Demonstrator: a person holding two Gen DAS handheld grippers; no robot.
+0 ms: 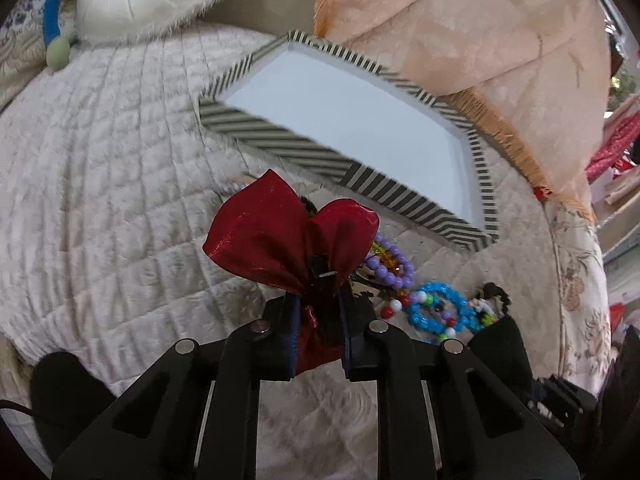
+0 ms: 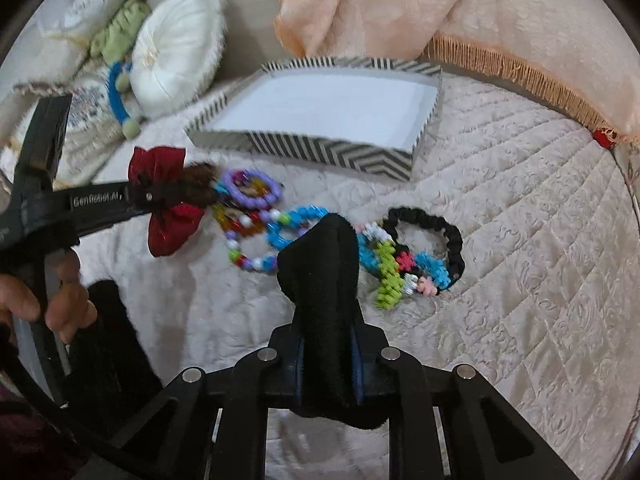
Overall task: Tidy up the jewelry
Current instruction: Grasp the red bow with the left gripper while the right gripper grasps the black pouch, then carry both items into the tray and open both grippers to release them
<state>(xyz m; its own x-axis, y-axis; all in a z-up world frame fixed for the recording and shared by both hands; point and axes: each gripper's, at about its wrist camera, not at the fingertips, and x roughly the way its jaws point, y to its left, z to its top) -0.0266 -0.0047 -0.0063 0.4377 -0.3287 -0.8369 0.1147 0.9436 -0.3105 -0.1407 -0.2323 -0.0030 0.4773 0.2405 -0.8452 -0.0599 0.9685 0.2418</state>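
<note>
While hovering over the bed, held red bow hair clip pinched in narrow left gripper, clear of quilt. Judged step: transfer to striped tray, just beyond, apparently empty. Next: carry forward over rim, then release. Right gripper closed on a black fabric piece, identity unclear. Beaded bracelets and black scrunchie left lying near tray.

Quilted cream bedspread, round white cushion, fringed peach throw behind.
</note>
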